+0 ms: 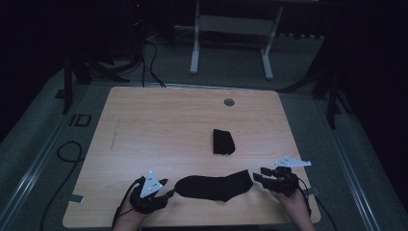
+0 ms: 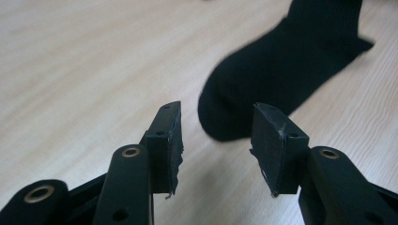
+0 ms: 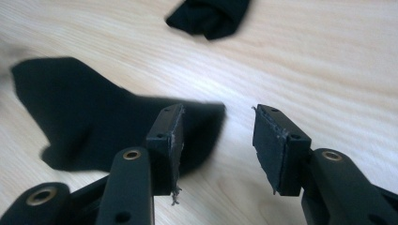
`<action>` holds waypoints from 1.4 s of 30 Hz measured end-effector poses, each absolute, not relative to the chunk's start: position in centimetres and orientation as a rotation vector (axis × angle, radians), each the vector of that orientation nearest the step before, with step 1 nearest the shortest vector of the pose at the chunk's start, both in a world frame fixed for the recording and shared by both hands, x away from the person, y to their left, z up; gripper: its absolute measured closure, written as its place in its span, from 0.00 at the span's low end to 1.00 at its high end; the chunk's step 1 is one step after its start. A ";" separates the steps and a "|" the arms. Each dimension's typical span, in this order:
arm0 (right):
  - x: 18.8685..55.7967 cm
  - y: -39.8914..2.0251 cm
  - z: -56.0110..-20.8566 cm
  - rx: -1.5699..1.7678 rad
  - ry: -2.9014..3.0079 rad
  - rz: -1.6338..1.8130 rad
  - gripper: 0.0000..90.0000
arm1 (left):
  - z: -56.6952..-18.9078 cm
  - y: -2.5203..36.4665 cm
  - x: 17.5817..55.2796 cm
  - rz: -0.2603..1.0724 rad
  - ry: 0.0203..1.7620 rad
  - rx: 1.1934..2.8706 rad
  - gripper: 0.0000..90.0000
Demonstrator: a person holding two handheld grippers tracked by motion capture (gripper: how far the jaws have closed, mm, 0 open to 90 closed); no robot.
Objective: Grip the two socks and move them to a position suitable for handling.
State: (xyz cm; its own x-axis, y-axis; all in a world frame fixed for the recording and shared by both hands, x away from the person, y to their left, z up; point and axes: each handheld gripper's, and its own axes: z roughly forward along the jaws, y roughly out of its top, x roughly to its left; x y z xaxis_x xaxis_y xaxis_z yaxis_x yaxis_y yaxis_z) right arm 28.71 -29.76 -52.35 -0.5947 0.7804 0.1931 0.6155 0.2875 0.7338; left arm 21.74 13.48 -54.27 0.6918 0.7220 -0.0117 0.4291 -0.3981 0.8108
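Note:
A black sock (image 1: 214,186) lies flat near the table's front edge, its rounded toe at the left and its wider cuff at the right. My left gripper (image 1: 168,188) sits just left of the toe. In the left gripper view the left gripper (image 2: 216,136) stands open, and the sock (image 2: 281,70) lies just beyond its tips with nothing between the pads. My right gripper (image 1: 260,175) is at the cuff end. In the right gripper view the right gripper (image 3: 218,136) stands open, with the sock's (image 3: 94,117) edge reaching behind its left jaw.
A second black sock, folded into a small bundle (image 1: 223,141), rests at mid-table and is seen as the folded sock (image 3: 211,16) at the top of the right gripper view. The wooden table (image 1: 144,125) has a grey cable cap (image 1: 229,102) near its far edge.

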 end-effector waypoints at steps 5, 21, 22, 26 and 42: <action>28.8 -27.5 -51.8 1.202 2.380 1.202 0.99 | -54.1 12.1 23.0 0.390 0.853 2.045 0.83; 29.2 -27.6 -55.3 1.214 2.485 1.036 0.96 | -56.7 9.8 25.2 0.340 0.858 2.185 0.94; 29.1 -27.8 -55.3 1.217 2.479 1.037 0.96 | -56.7 9.8 25.2 0.344 0.857 2.189 0.95; 28.4 -28.0 -55.5 1.210 2.476 1.054 0.96 | -56.8 9.7 25.3 0.342 0.849 2.193 0.95; 25.7 -28.4 -55.6 1.196 2.479 1.052 0.96 | -56.8 10.0 24.1 0.279 0.827 2.201 0.95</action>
State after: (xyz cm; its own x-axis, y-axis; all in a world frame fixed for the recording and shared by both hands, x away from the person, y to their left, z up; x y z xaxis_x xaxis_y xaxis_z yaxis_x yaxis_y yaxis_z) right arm 25.65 -28.39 -55.57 -0.6546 0.7457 0.1240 0.6073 0.4210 0.6737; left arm 24.09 10.04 -56.79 0.7667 0.6396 -0.0561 0.4746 -0.5057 0.7204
